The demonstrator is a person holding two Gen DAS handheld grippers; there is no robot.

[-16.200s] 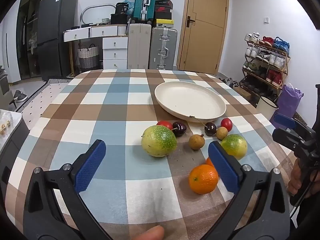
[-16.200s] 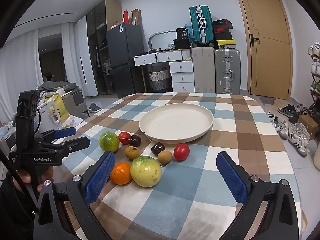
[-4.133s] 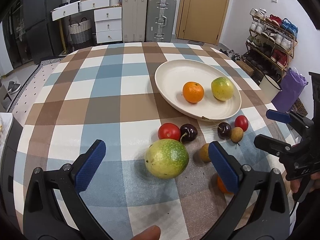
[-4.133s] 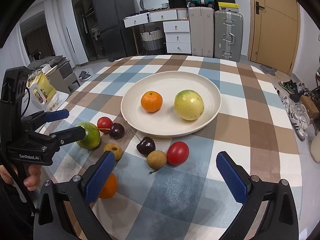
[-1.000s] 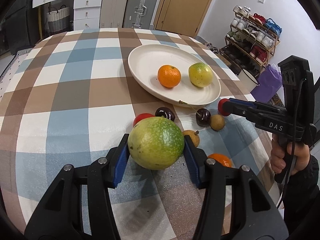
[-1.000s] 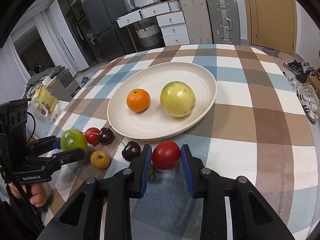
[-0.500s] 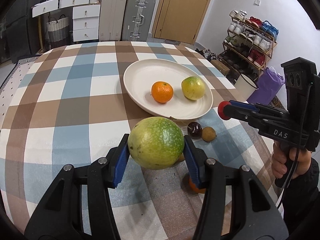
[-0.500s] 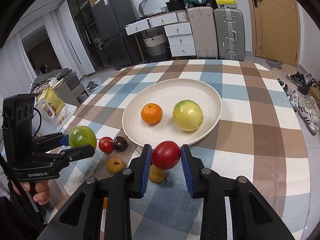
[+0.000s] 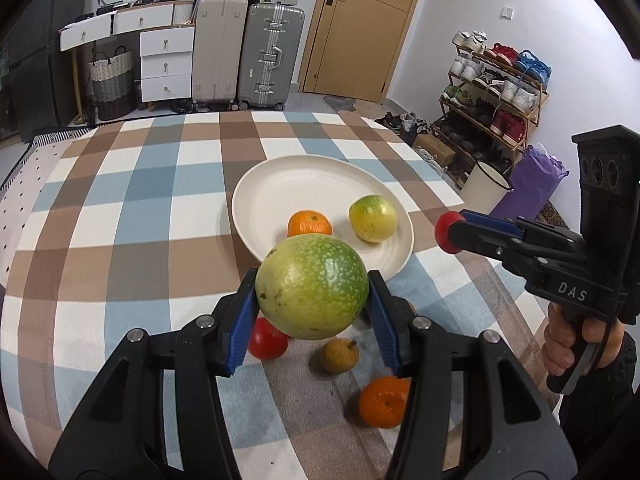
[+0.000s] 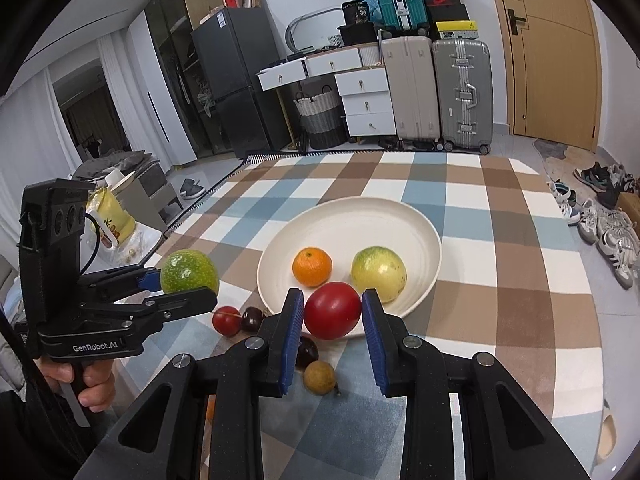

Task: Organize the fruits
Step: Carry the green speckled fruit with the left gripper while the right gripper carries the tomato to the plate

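**Both grippers loaded, lifted off the table**

The left gripper (image 9: 312,300) grips a green fruit (image 9: 312,286) between its blue pads; the right gripper (image 10: 330,326) clamps a tomato (image 10: 333,310). Both fruits hang clear above the checked table (image 9: 120,208). Under them lie a second tomato (image 9: 267,343), a longan (image 9: 339,355) and an orange (image 9: 382,400), close together near the table's front edge. Beyond, the plate (image 9: 280,184) holds an orange and a yellow-green fruit in its near half; its far half is bare, and the cloth past it is open to the far edge. A second ago both fruits sat lower, near the table; they have since risen.
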